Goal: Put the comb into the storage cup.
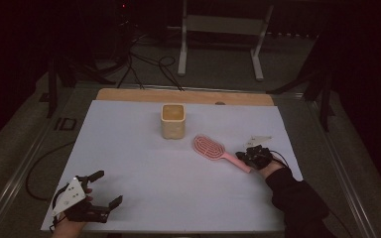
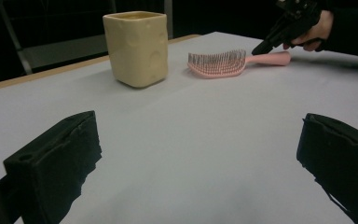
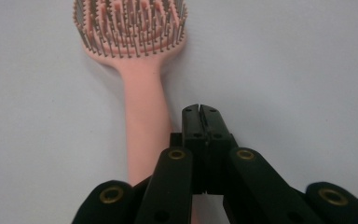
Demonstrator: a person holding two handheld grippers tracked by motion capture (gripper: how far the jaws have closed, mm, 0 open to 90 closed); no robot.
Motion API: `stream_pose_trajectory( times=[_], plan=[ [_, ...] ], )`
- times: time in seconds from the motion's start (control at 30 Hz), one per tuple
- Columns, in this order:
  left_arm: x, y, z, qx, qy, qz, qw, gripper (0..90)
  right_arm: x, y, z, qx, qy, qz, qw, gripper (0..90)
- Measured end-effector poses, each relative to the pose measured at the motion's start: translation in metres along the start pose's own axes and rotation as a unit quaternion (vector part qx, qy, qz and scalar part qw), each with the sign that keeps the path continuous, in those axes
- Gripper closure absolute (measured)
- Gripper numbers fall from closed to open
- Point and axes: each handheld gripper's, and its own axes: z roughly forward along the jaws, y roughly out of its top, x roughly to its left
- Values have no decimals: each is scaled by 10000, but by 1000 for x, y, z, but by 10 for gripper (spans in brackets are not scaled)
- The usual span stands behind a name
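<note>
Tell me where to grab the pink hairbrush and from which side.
Grip the pink hairbrush by its handle, coming from above with jaws across its width. It lies flat, bristles up, and the handle is narrow, straight and bare, pointing toward the right hand-held gripper, whose jaws are shut beside it and would need opening first.

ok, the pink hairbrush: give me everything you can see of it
The pink hairbrush looks like plastic: an oval, vented head with dense thin bristles, dark-tipped, and a plain straight handle. It lies flat on the white table cover, bristles up, head towards the cream square cup but apart from it, handle angled towards the person's right hand. The right tool, jaws shut together with nothing between them, sits over the handle's end, just beside it; whether it touches the handle cannot be told.
</note>
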Motion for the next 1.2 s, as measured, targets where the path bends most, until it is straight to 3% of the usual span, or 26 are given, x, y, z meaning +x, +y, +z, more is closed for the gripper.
stream_pose_trajectory(
  times=[0.7, 1.03, 1.2],
  plan=[
    [-1, 1, 0, -13, -41, 6, 10000, 0, 34, -3, -9, 63, 169, 12, 9998, 900],
    [-1, 1, 1, -8, -51, 32, 10000, 0, 49, 1, -10, 89, 242, -170, 9995, 900],
    [-1, 1, 1, 4, -51, 27, 10000, 0, 48, 1, -12, 101, 108, -187, 9997, 900]
  ],
)
